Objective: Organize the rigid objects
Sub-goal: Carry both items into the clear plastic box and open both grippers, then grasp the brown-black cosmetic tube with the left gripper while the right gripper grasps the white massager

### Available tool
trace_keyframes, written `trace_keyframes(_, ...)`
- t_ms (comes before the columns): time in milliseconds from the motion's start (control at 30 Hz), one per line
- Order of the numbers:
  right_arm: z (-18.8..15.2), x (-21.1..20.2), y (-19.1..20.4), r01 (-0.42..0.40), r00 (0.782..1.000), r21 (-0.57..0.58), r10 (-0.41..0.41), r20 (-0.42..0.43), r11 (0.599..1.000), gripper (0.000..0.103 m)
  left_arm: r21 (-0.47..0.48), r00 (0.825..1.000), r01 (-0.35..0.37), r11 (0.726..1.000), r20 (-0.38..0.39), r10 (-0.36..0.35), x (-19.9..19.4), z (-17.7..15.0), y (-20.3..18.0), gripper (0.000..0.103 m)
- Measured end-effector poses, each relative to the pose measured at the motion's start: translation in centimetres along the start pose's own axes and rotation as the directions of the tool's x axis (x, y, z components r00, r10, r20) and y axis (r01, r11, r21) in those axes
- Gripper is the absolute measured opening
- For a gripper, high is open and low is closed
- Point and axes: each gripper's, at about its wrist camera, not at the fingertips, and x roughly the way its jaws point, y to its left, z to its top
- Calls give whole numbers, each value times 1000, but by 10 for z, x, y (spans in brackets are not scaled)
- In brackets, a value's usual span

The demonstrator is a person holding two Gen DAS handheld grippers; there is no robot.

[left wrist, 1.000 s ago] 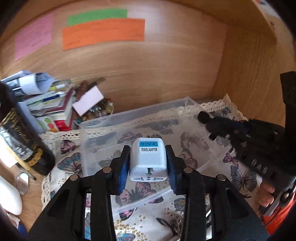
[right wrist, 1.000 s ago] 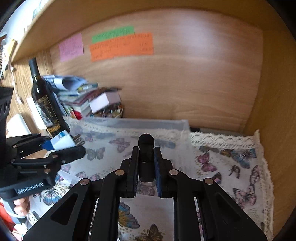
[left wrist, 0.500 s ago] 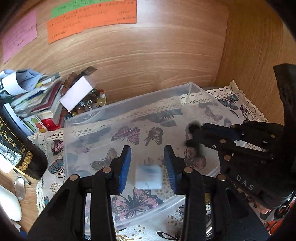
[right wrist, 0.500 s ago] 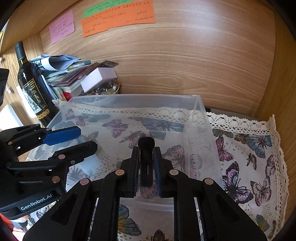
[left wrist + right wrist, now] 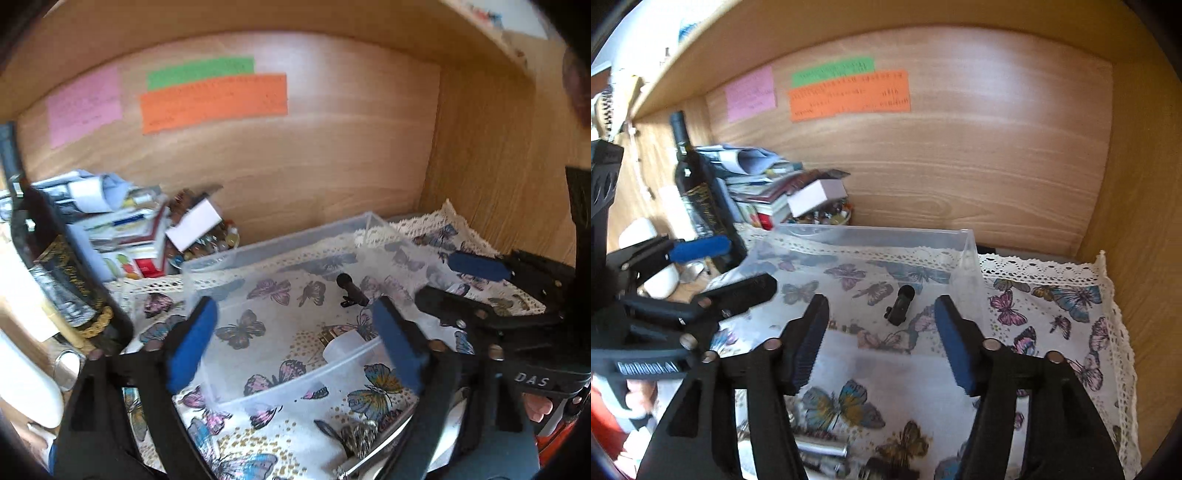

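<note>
Both claws hang spread wide and empty over a clear plastic bin point(image 5: 207, 269) that sits on a butterfly-print cloth point(image 5: 1067, 314) covering the surface.

In the left wrist view, the left claw point(image 5: 295, 343) frames the bin's near wall. A white travel adapter point(image 5: 347, 345) lies inside the bin against that wall, at about 5 o'clock from the bin's middle. A small black clip-like gadget point(image 5: 351, 291) lies on the bin floor at about 1 o'clock from the adapter, apart from it. The right claw point(image 5: 454, 280) comes in from 3 o'clock, its blue pad point(image 5: 476, 266) over the bin's right edge.

In the right wrist view, the right claw point(image 5: 882, 339) shows the black gadget point(image 5: 900, 304) between its spread fingers. At 10 o'clock stand a dark wine bottle point(image 5: 698, 188) and a pile of books point(image 5: 764, 195).
</note>
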Motion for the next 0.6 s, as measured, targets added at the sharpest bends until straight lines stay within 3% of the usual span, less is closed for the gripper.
trace_keyframes(67,-6,-9,3,-3,1000,-13,3,4,1000,60,2,1000,-9,1000,15,9,-13,-4,2,95)
trace_keyframes(167,-17,-19,7,-16,1000,-15,16,5,1000,71,8,999,-22,1000,31,22,-29,-14,3,97)
trace_keyframes(267,-32,-26,11,-44,999,-10,44,-16,999,73,3,999,-21,1000,27,21,-40,-27,5,99)
trace_keyframes(400,-53,-26,19,-77,995,-16,76,-66,997,80,-7,999,-31,999,-11,31,-47,-50,10,99)
trace_keyframes(600,-90,-11,36,-113,977,-50,102,-185,992,80,18,993,-88,996,-78,89,-50,-90,17,99)
